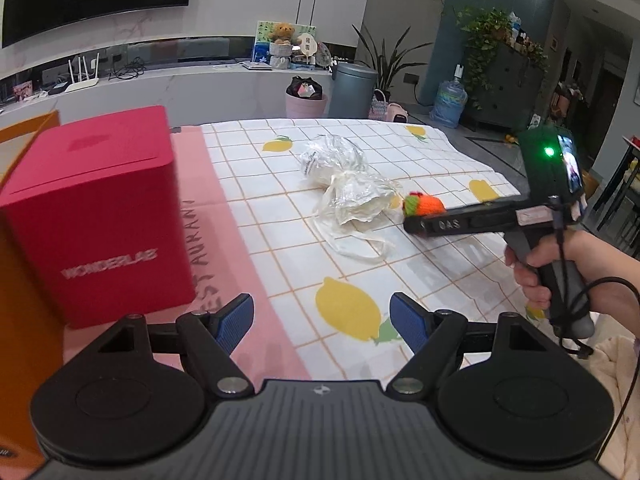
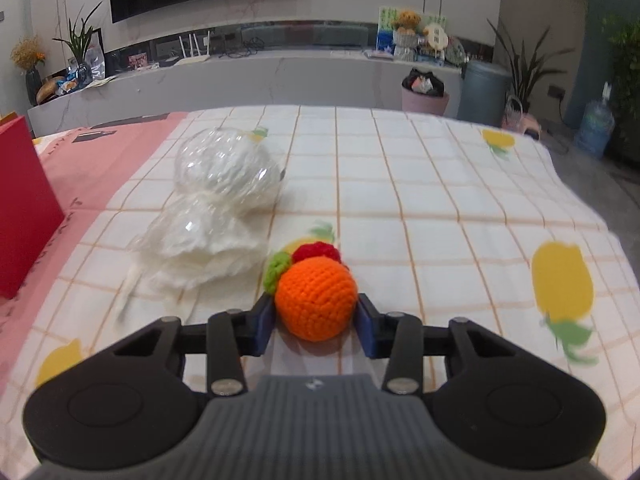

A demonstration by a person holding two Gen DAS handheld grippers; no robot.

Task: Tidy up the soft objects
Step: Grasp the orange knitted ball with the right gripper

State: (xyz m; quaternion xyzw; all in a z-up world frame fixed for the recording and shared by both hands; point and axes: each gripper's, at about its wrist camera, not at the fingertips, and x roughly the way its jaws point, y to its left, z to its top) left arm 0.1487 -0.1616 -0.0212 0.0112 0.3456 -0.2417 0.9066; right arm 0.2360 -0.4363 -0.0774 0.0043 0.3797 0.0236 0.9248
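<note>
My right gripper (image 2: 316,320) is shut on an orange crocheted ball (image 2: 316,300) with green and red tufts, just above the lemon-print tablecloth (image 2: 440,208). The ball also shows in the left wrist view (image 1: 425,205) at the tip of the right gripper (image 1: 416,224). Two white soft bundles in clear plastic (image 2: 224,208) lie just left of the ball; they also show in the left wrist view (image 1: 348,184). My left gripper (image 1: 322,324) is open and empty over the table's near edge. A red box (image 1: 96,216) stands to its left.
An orange box edge (image 1: 16,320) stands at the far left beside the red box. A pink cloth (image 1: 240,240) covers the table's left part. Beyond the table are a pink bin (image 1: 306,102), a grey bin (image 1: 354,88) and a water bottle (image 1: 450,104).
</note>
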